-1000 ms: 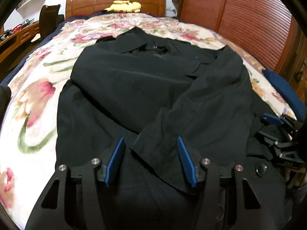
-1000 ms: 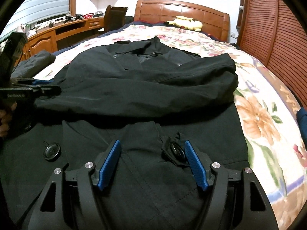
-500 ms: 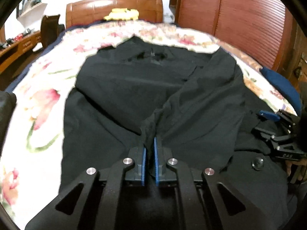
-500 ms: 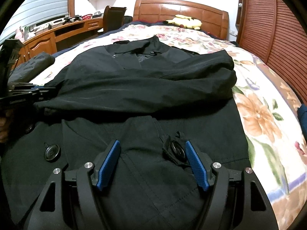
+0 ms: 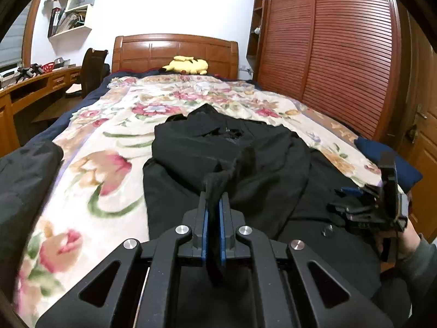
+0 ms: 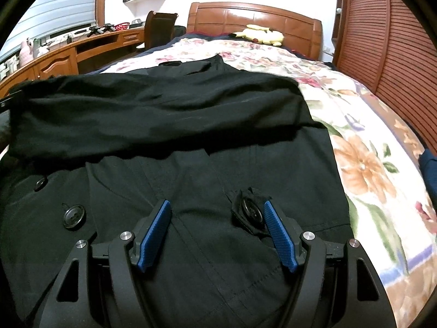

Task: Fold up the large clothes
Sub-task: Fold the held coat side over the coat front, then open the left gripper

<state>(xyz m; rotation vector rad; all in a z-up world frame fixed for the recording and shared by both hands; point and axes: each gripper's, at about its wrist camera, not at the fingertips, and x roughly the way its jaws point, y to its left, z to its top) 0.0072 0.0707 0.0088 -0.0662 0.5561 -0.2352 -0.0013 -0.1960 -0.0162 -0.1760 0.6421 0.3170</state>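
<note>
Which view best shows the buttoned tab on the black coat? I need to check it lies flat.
The right wrist view: the buttoned tab sits large and sharp just inside the open right gripper, slightly crumpled on the black coat. The left wrist view does not show it; only a small button appears there.

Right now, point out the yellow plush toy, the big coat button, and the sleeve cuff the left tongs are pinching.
yellow plush toy [image 5: 187,66], left wrist view, its body.
big coat button [image 6: 74,216], right wrist view, its face.
sleeve cuff [image 5: 214,184], left wrist view, bunched fabric above the pads.
</note>
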